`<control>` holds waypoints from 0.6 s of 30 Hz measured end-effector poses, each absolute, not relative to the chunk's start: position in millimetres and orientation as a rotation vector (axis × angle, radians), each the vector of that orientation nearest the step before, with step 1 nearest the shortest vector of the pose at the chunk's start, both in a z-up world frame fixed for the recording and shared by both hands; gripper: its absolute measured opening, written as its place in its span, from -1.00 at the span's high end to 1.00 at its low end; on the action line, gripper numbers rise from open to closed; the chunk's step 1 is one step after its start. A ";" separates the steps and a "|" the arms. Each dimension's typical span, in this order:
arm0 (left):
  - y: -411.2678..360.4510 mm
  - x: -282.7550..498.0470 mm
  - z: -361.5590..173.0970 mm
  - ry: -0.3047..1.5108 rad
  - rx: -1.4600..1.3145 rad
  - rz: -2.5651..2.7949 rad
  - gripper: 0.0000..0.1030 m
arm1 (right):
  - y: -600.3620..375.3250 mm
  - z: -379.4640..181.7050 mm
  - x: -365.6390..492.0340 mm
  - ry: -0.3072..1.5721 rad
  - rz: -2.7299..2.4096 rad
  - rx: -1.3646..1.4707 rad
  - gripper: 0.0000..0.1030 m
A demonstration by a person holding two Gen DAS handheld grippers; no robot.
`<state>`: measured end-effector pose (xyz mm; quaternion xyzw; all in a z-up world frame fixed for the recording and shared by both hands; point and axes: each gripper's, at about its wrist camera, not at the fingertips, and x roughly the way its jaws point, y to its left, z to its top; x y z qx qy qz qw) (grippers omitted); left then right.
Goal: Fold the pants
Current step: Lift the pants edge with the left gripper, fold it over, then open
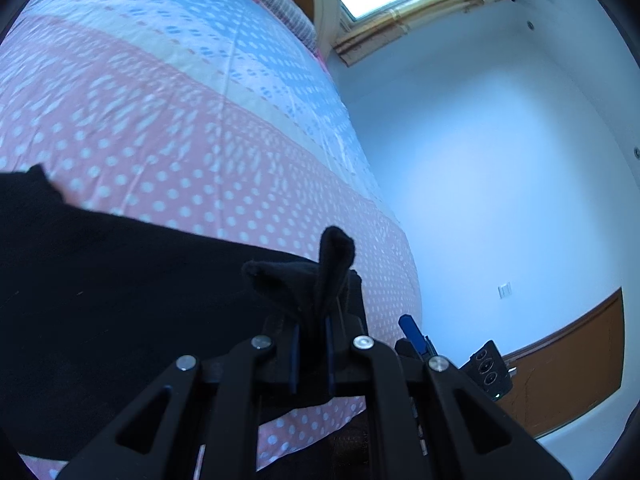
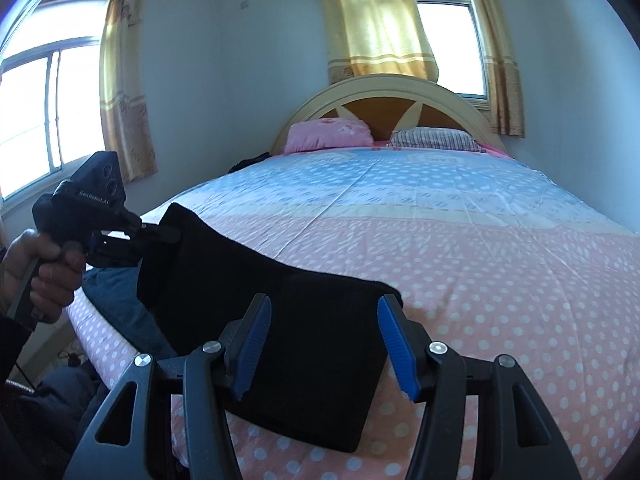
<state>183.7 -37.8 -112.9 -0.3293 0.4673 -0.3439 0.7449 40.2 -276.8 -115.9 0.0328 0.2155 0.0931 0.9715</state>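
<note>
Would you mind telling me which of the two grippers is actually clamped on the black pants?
The left gripper: its blue pads pinch a bunch of the black pants. The right gripper hangs open above them.

Matt black fleecy pants (image 2: 280, 320) on smooth polka-dot cotton bedspread (image 2: 480, 260).

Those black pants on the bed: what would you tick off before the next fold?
1. Left gripper clamped on the black pants: ok, cloth bunches between its jaws.
2. Right gripper ready to grasp: ok, jaws wide open over the pants, holding nothing.
3. Pants lying flat: not ok, the left end is lifted off the bedspread.
4. Room ahead for the fold: ok, bare bedspread up to the pink pillow.
5. Layers aligned underneath: cannot tell, the fabric is too dark.
</note>
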 end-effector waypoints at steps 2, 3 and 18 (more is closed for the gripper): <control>-26.8 183.6 -115.6 1.026 -0.739 -0.741 0.80 | -274.3 -118.0 39.9 0.440 0.198 0.058 -0.11; -22.4 183.1 -116.1 1.024 -0.741 -0.733 0.80 | -272.4 -118.8 40.0 0.442 0.206 0.055 -0.11; 16.6 184.9 -149.9 1.078 -0.794 -0.618 0.80 | -223.1 -150.5 53.0 0.608 0.310 -0.115 -0.11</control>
